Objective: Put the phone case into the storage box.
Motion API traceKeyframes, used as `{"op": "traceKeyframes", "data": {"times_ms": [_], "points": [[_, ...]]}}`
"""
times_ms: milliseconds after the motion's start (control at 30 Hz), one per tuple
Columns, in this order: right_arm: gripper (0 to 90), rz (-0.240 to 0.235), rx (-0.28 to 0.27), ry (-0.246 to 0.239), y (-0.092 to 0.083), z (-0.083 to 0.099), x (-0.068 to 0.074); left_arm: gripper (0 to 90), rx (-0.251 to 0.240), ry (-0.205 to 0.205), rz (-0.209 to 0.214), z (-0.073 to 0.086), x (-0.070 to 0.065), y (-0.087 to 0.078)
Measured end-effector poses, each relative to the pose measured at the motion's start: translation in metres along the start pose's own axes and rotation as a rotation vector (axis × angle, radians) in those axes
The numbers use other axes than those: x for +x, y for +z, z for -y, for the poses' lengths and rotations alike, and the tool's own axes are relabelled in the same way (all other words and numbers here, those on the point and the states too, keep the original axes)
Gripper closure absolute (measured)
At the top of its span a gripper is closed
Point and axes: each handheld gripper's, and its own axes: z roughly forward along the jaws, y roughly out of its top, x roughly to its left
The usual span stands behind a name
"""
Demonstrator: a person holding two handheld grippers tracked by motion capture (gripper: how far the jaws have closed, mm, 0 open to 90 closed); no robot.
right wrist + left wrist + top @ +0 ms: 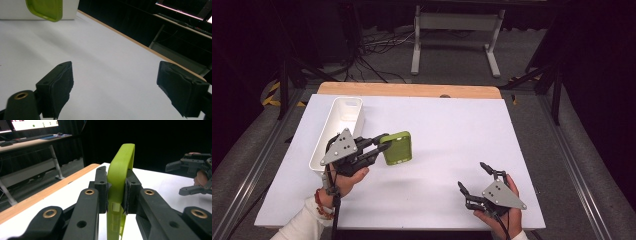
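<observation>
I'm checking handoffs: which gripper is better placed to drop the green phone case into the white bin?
Left: the left gripper already clamps the green phone case beside the white bin.

One green case (398, 148), one white bin (337, 131)

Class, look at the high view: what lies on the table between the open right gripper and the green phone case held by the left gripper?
Nothing: between the right gripper and the green phone case the high view shows bare white table.
</observation>
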Motion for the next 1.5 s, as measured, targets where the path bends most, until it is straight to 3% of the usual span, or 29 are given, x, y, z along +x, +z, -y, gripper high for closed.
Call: {"op": "traceKeyframes", "data": {"times_ms": [1500], "points": [[14.2,-0.015,0.002,-0.007,0.004,0.0,-0.001,77.4,-0.015,0.018,-0.061,-0.011,0.035,-0.043]]}}
